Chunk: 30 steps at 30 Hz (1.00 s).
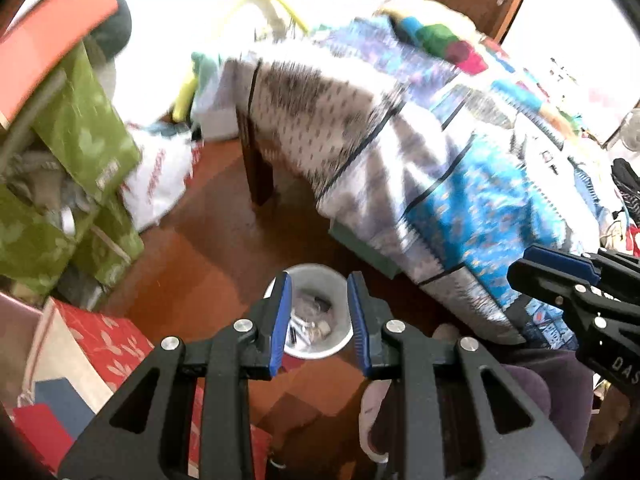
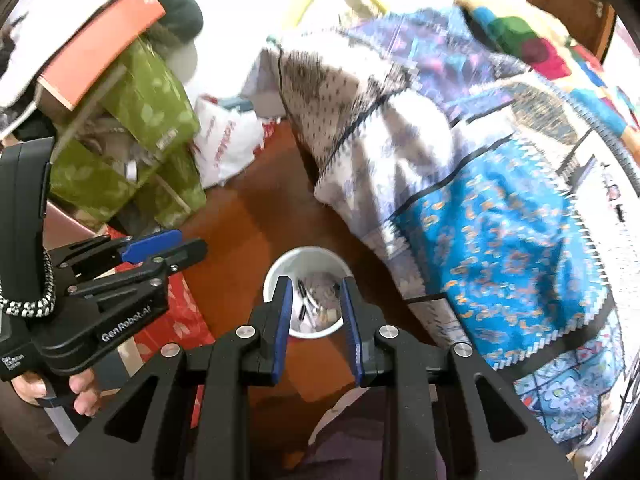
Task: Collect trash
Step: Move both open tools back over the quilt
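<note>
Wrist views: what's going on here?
A person holds a gripper in each hand above a white bin on the wooden floor, beside a bed draped in a patchwork quilt. The bin already has scraps in it. The left gripper and right gripper both have their jaws apart with nothing between them. Green bags sit piled to the left.

The left gripper (image 1: 318, 284), a black two-finger frame with blue pads, points steeply downward; its jaws stand slightly apart with nothing between them. The right gripper (image 2: 314, 286), of identical build, points steeply downward beside it, jaws likewise slightly apart and empty. A bare hand (image 2: 60, 394) grasps the left gripper's handle.
</note>
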Each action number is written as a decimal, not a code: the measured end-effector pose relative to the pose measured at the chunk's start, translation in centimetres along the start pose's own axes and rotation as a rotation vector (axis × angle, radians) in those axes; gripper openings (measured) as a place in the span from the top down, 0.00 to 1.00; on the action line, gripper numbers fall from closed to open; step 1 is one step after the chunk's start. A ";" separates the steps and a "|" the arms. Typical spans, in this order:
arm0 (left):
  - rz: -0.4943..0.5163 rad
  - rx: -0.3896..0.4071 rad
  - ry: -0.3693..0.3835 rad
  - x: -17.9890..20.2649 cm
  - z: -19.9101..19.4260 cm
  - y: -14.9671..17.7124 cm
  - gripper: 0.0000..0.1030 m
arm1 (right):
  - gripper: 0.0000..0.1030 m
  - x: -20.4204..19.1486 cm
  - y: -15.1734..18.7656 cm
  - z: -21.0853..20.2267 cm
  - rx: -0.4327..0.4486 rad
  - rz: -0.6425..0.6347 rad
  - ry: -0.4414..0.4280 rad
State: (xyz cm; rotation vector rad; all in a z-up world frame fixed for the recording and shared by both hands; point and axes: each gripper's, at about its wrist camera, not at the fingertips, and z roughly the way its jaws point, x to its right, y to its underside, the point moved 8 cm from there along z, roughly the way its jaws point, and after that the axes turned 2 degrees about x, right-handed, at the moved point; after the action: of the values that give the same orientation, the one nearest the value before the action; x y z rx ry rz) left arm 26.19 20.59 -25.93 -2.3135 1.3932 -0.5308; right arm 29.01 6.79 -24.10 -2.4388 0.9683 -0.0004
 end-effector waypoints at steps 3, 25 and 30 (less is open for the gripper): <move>0.026 0.081 0.000 1.5 -3.3 -1.3 0.73 | 0.78 0.4 -0.4 -2.8 0.057 0.007 -0.007; 0.216 0.355 0.164 18.8 -12.4 -8.1 0.43 | 0.44 12.6 -1.3 -22.3 0.544 0.113 0.227; 0.247 0.336 0.175 22.5 -10.6 -9.4 0.28 | 0.39 17.3 -0.9 -23.2 0.549 0.144 0.334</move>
State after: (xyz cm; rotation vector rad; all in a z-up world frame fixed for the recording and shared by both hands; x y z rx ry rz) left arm 37.65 3.20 -9.42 -1.8367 1.5093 -0.8339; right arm 38.24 -14.42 -6.72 -1.8904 1.1072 -0.5639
